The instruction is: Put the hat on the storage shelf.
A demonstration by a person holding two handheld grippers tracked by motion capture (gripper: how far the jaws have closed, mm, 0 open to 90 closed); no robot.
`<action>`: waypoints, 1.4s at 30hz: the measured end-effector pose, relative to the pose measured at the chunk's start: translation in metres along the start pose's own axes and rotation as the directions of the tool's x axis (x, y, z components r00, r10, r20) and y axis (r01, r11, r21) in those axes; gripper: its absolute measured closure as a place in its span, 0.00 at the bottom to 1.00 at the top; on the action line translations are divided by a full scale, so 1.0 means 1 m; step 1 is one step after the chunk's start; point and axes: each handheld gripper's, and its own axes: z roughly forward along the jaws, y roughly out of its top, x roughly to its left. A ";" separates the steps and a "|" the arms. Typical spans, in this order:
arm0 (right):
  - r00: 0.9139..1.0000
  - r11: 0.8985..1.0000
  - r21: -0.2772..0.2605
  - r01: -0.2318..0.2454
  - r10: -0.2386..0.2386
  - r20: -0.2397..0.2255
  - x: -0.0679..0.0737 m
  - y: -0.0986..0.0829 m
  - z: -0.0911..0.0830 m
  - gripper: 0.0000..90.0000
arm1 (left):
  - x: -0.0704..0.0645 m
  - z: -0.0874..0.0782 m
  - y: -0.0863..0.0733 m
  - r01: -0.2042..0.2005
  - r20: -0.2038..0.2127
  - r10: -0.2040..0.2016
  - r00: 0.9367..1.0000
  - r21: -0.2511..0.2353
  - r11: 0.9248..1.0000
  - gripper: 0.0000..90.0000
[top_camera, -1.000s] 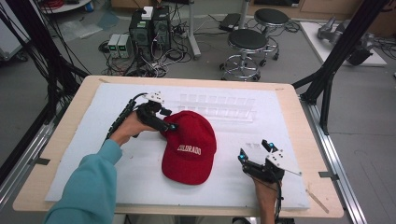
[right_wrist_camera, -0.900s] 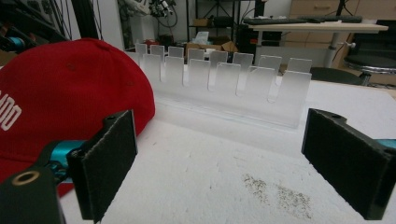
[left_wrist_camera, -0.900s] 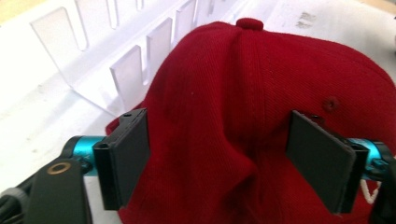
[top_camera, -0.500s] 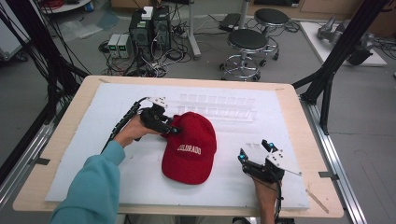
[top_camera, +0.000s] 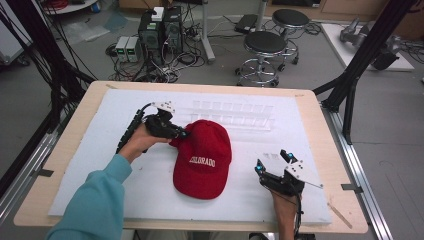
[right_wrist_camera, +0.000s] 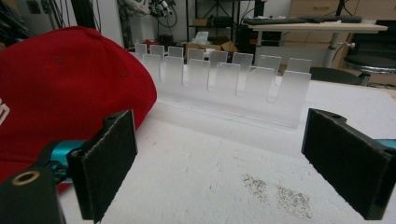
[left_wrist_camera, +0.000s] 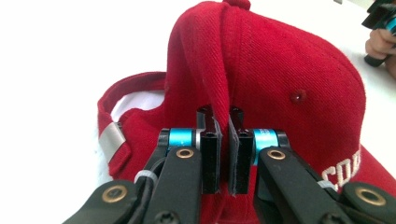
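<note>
White foam covers the worktop [top_camera: 100, 150]. Our left gripper [left_wrist_camera: 223, 154] has its jaws pinching a fold at the red cap [top_camera: 202, 157]'s back; our right gripper [top_camera: 274, 162] rests beside it, jaws spread. We judge lifting comes next, needing a firm pinch.

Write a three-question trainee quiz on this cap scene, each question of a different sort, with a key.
1. True or false: the left tongs are shut on a fold of the red cap.
2. Multiple choice: the right tongs are A) gripping the cap's brim, B) open on the white mat beside the cap, C) holding the clear slotted rack.
3. Fill in: the white lettering on the cap reads ____.

Key: 1 true; 2 B; 3 COLORADO.
</note>
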 end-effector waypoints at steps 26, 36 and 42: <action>1.000 0.999 0.027 -0.017 0.017 0.001 -0.002 0.002 0.003 0.10 | -0.013 -0.079 0.010 -0.009 -0.121 -0.013 0.993 -0.181 0.983 0.96; 1.000 0.999 0.044 -0.028 0.029 -0.011 -0.001 0.005 0.003 0.10 | -0.031 -0.087 0.013 -0.067 -0.143 0.043 0.989 -0.167 0.984 0.96; 0.999 0.999 0.030 -0.040 0.041 -0.035 0.001 0.023 -0.001 0.10 | -0.034 -0.089 0.014 -0.066 -0.143 0.044 0.989 -0.156 0.986 0.96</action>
